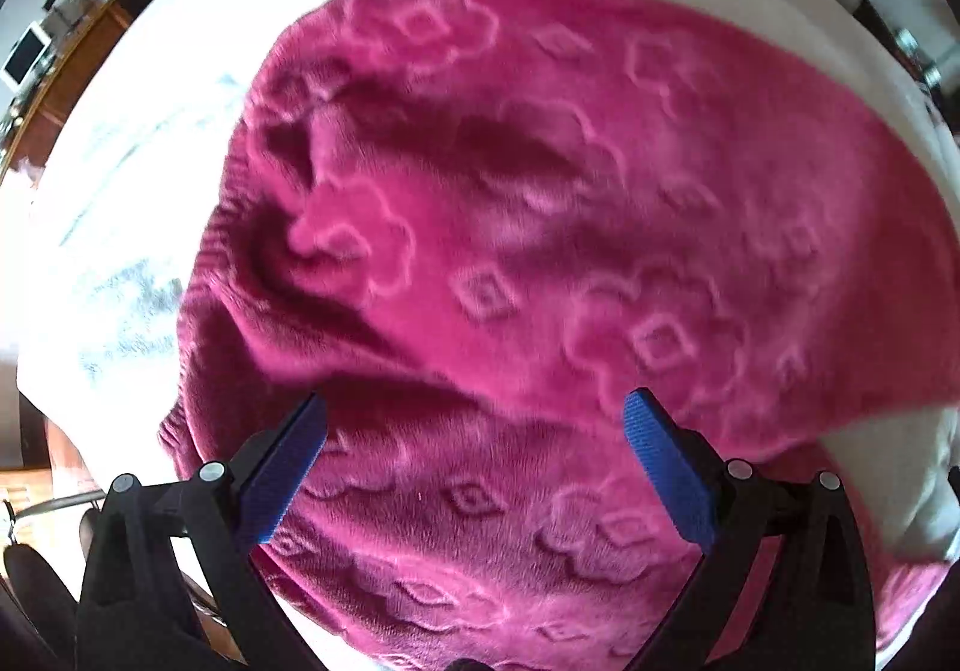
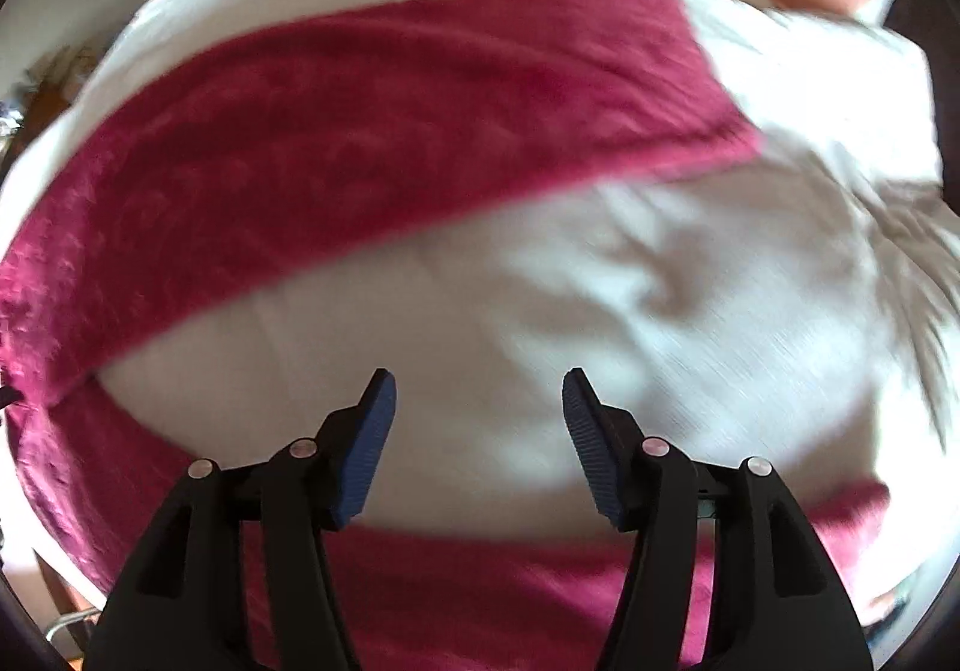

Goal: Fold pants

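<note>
Both hand-held grippers agape, empty | pants (image 1: 540, 227) blurred, edges cut off

Bright daylight, glare on the white sheet (image 2: 540, 311), motion blur throughout, fisheye bending, dark corners

Magenta pants (image 1: 540, 227) embossed with cloud and diamond motifs lie on a white sheet (image 2: 540, 311).

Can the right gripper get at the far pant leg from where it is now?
Probably yes. The right gripper hangs with its jaws open and empty above the white sheet, and the far pant leg lies flat ahead of it with nothing between them. The picture is blurred, so the gap is hard to judge.
</note>
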`<action>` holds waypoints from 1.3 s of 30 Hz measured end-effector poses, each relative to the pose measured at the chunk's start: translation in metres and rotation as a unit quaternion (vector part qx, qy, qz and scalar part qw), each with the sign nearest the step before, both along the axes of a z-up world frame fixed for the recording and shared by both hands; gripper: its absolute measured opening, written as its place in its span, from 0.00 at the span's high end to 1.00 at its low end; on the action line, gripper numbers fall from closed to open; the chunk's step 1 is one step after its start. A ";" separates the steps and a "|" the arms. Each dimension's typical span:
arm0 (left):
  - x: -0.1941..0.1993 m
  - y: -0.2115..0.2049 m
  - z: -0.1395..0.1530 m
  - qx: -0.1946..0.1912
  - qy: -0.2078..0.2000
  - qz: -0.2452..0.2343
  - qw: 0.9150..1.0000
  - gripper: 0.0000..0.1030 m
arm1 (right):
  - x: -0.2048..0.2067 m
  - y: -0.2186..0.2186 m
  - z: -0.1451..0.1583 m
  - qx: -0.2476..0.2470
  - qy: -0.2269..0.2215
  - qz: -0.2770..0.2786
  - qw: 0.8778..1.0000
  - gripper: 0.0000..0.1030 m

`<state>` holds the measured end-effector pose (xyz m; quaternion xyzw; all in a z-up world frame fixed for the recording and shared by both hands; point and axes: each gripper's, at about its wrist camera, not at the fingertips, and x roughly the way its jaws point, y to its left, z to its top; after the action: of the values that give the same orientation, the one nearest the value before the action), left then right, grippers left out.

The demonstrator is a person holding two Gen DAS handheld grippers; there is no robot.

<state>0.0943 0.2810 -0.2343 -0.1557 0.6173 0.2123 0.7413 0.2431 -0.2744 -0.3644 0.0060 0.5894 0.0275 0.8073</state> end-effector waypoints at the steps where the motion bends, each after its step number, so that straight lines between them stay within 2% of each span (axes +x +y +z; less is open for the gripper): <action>1: -0.006 -0.009 -0.008 -0.008 0.003 -0.010 1.000 0.05 | -0.010 -0.013 0.002 -0.013 0.003 -0.020 1.000 0.42; 6: -0.019 -0.031 -0.036 -0.025 0.019 -0.052 0.998 0.05 | -0.049 -0.078 0.019 -0.050 -0.004 -0.098 0.994 0.42; 10: -0.018 -0.059 -0.038 -0.026 0.020 -0.076 0.997 0.05 | -0.068 -0.132 0.039 -0.079 -0.019 -0.144 0.986 0.42; 13: -0.014 -0.077 -0.038 -0.024 0.018 -0.096 0.995 0.05 | -0.069 -0.161 0.040 -0.091 -0.020 -0.173 0.980 0.42; 15: -0.011 -0.089 -0.038 -0.022 0.017 -0.110 0.994 0.05 | -0.066 -0.175 0.033 -0.068 -0.008 -0.188 0.980 0.42; 17: -0.004 -0.102 -0.043 -0.021 0.017 -0.118 0.993 0.05 | -0.067 -0.180 0.026 -0.023 0.004 -0.193 0.981 0.43; 18: -0.003 -0.106 -0.043 -0.021 0.016 -0.121 0.992 0.05 | -0.066 -0.179 0.022 -0.015 0.008 -0.188 0.982 0.47; 19: 0.004 -0.120 -0.039 -0.021 0.017 -0.124 0.992 0.05 | -0.063 -0.176 0.018 -0.016 0.009 -0.181 0.983 0.55; 20: 0.008 -0.127 -0.039 -0.021 0.019 -0.127 0.992 0.05 | -0.064 -0.173 0.017 -0.024 0.012 -0.175 0.984 0.80; 21: 0.014 -0.134 -0.036 -0.021 0.020 -0.128 0.991 0.05 | -0.064 -0.171 0.015 -0.035 0.016 -0.173 0.984 0.86; 23: 0.024 -0.152 -0.035 -0.020 0.028 -0.136 0.990 0.05 | -0.063 -0.168 0.015 -0.044 0.009 -0.167 0.985 0.89; 25: 0.028 -0.174 -0.038 -0.019 0.034 -0.141 0.989 0.05 | -0.062 -0.168 0.021 -0.059 -0.004 -0.163 0.985 0.90; 30: 0.028 -0.191 -0.061 -0.016 0.052 -0.144 0.988 0.05 | -0.057 -0.187 0.033 -0.067 -0.026 -0.191 0.979 0.90; 32: 0.029 -0.193 -0.073 -0.013 0.062 -0.143 0.988 0.05 | -0.051 -0.189 0.027 -0.070 -0.019 -0.186 0.980 0.90; 35: 0.023 -0.186 -0.106 -0.012 0.068 -0.141 0.988 0.05 | -0.041 -0.187 0.008 -0.077 -0.003 -0.179 0.981 0.89; 38: 0.022 -0.188 -0.115 -0.010 0.071 -0.142 0.987 0.05 | -0.036 -0.191 0.003 -0.068 0.002 -0.189 0.980 0.81; 39: 0.028 -0.189 -0.125 -0.010 0.071 -0.142 0.987 0.05 | -0.035 -0.192 0.005 -0.066 0.003 -0.193 0.979 0.71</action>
<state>0.1220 0.0923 -0.3591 -0.0581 0.6866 0.1090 0.7165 0.2085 -0.4660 -0.3592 0.0663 0.5799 -0.1673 0.7946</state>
